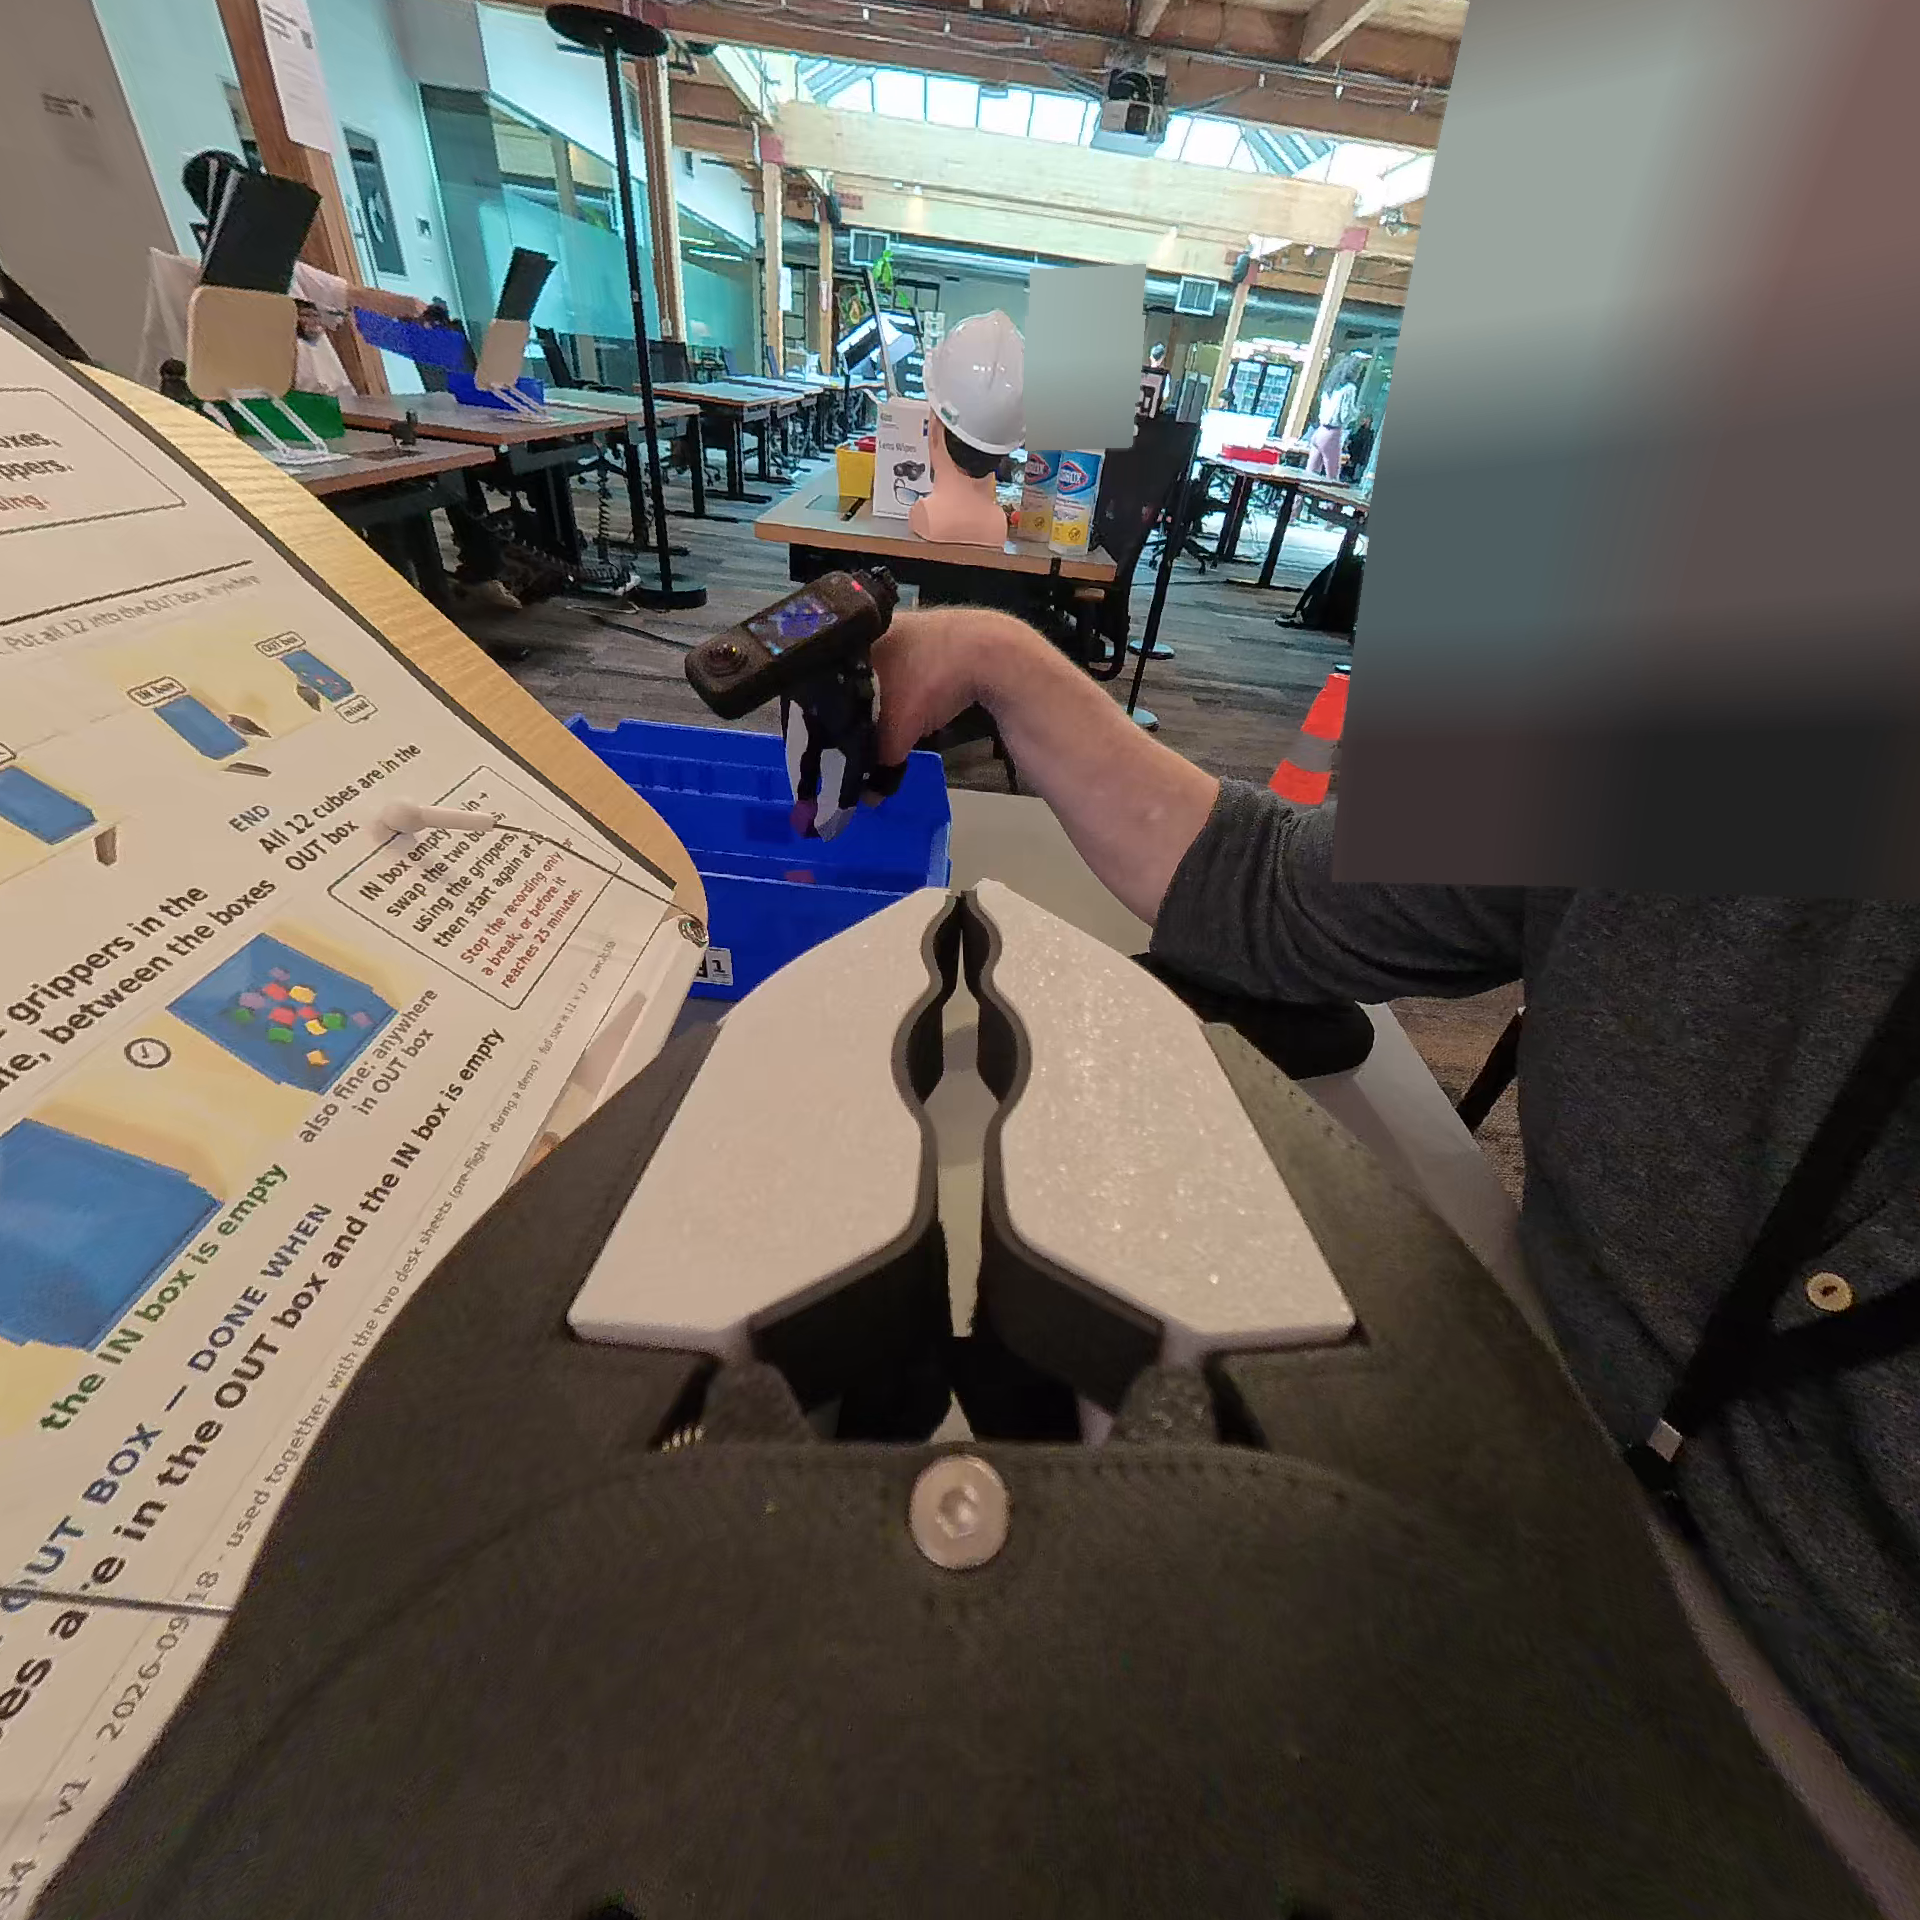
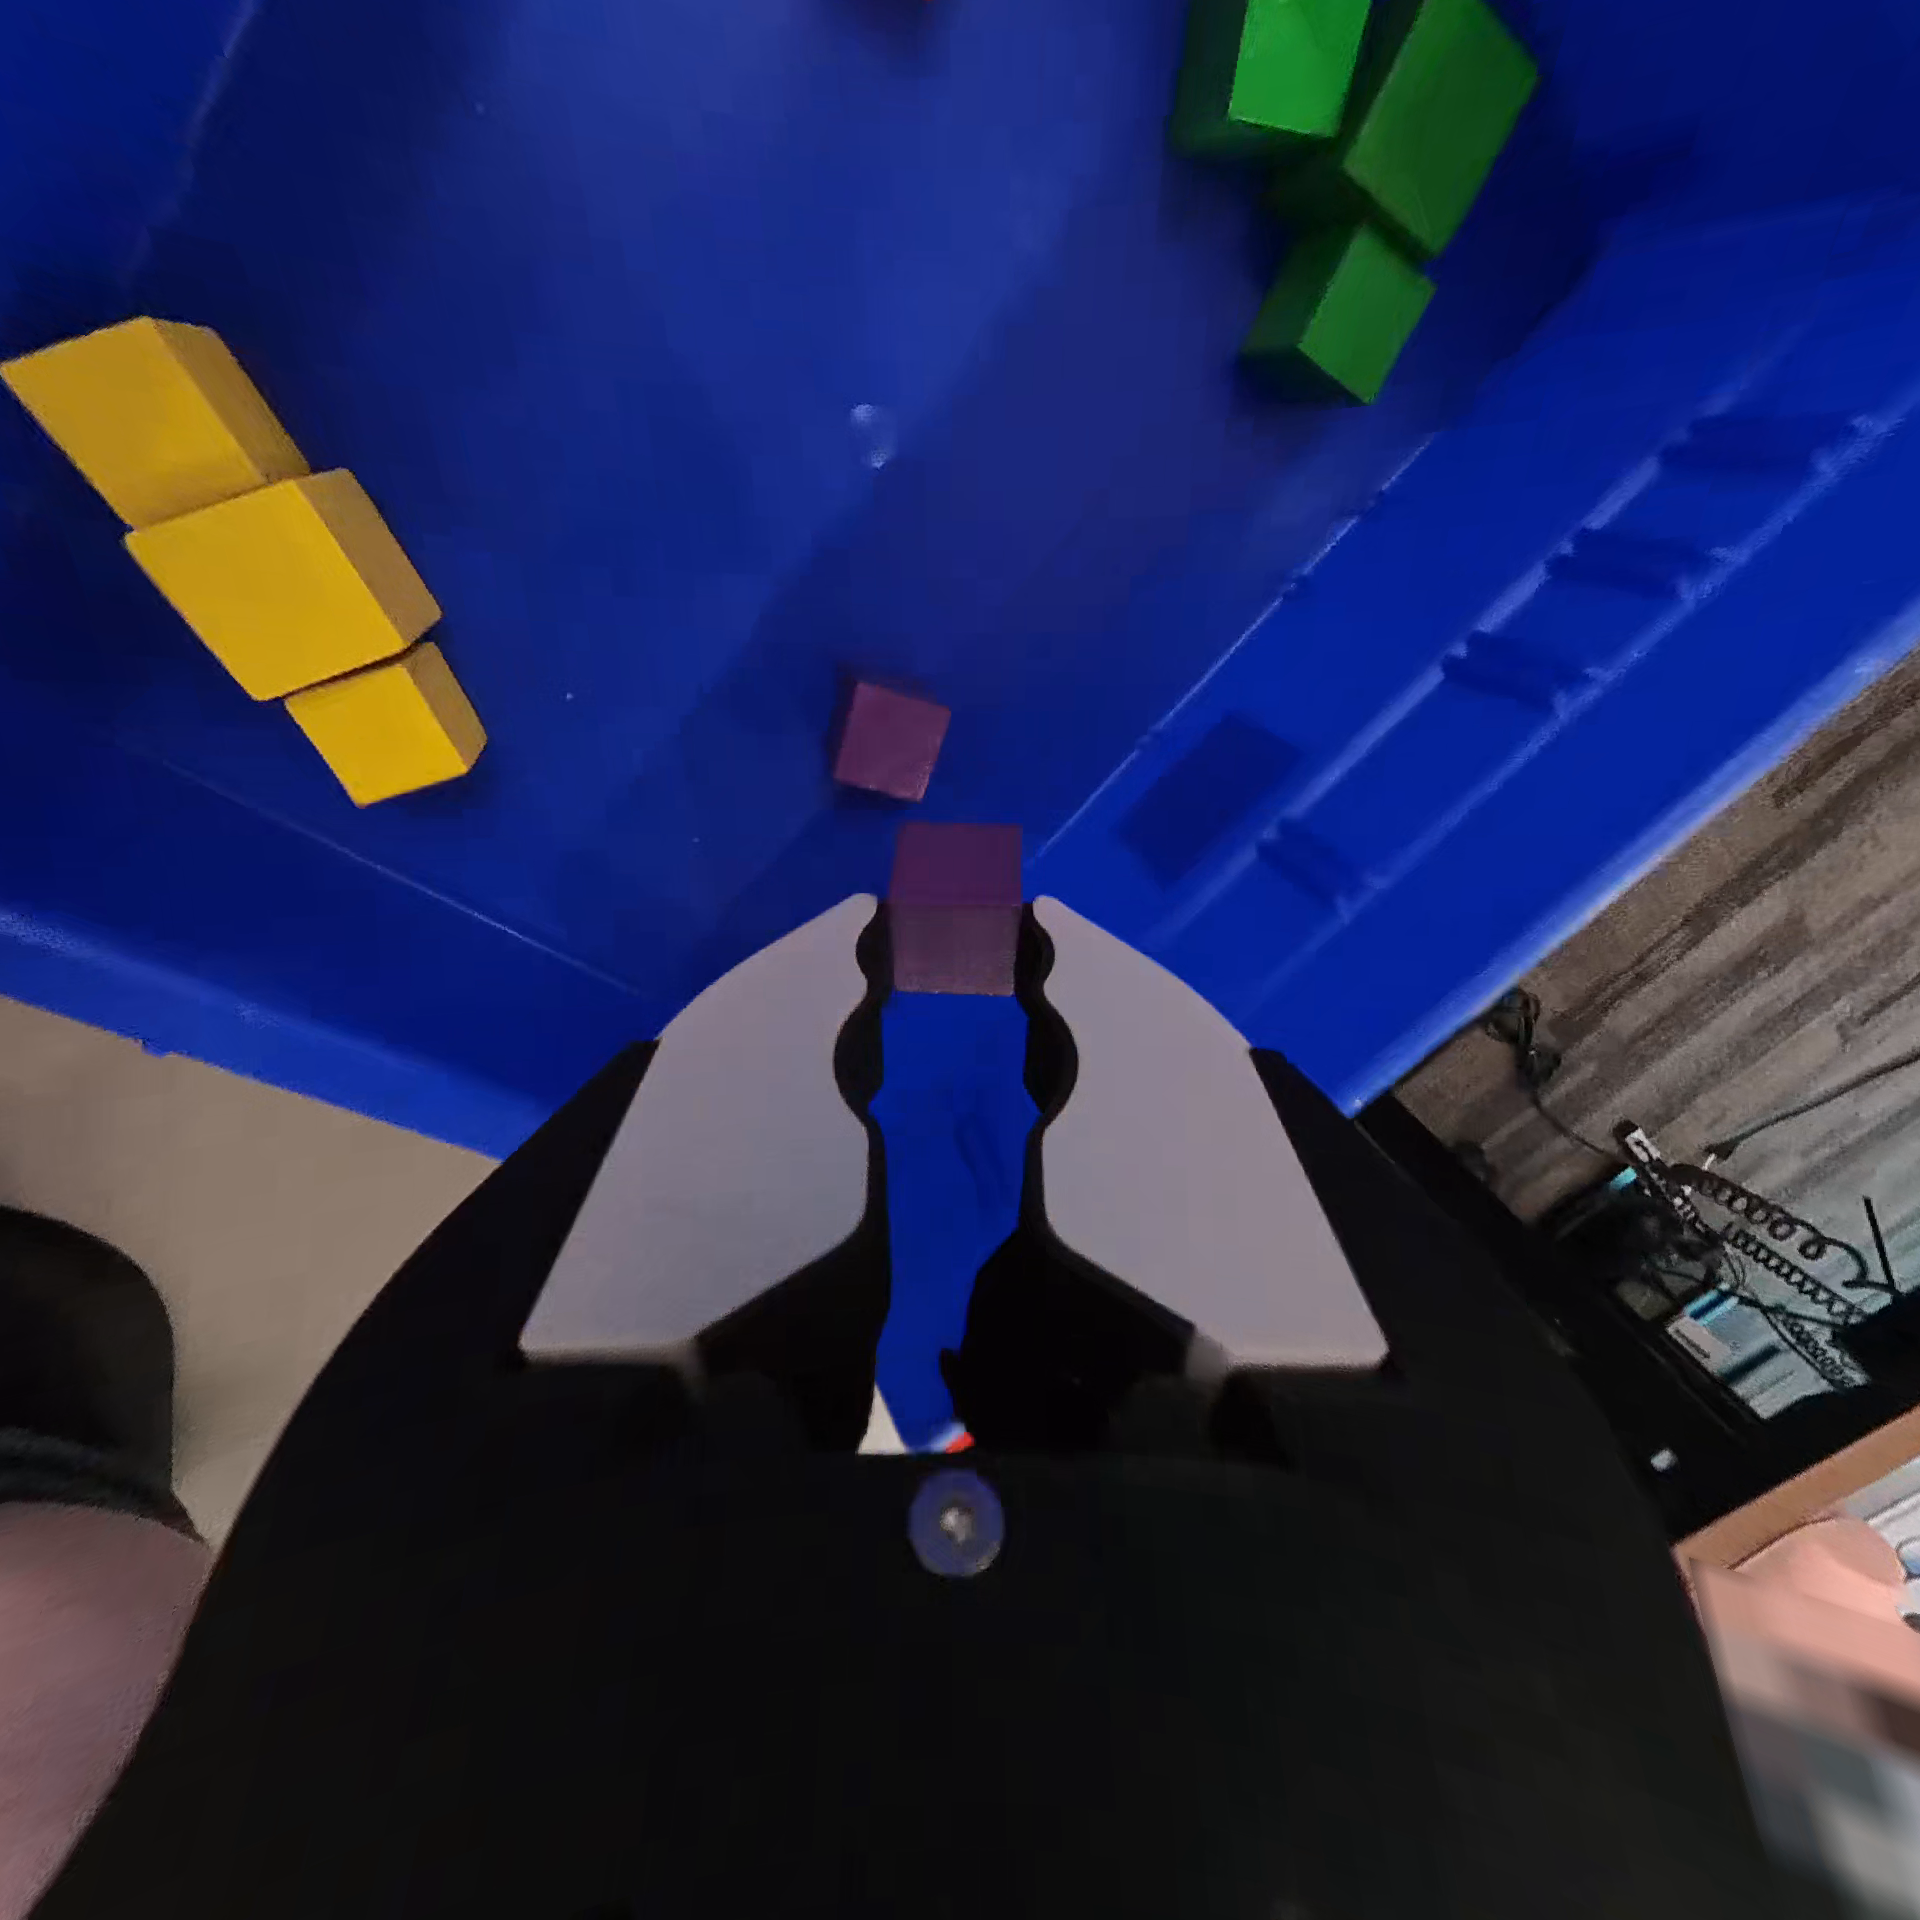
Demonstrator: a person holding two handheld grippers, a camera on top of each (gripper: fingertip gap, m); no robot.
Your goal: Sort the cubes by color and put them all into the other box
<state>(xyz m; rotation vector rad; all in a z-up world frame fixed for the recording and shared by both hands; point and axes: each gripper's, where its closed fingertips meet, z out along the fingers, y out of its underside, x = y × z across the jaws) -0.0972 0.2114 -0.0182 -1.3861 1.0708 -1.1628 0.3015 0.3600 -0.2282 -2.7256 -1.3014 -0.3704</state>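
over the blue box (image 2: 520, 208), the right claw (image 2: 956, 914) clamps a purple cube (image 2: 956, 904) at its tips.

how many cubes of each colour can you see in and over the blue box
yellow cubes: 3, in a row on the box floor
green cubes: 3, clustered together
purple cubes: 2, one on the floor, one gripped by the right gripper
total: 8

The box (image 2: 1455, 623) is bright blue. Inside it lie three yellow cubes (image 2: 281, 582), three green cubes (image 2: 1351, 187) and a purple cube (image 2: 891, 740). The held cube (image 2: 956, 909) is purple too.
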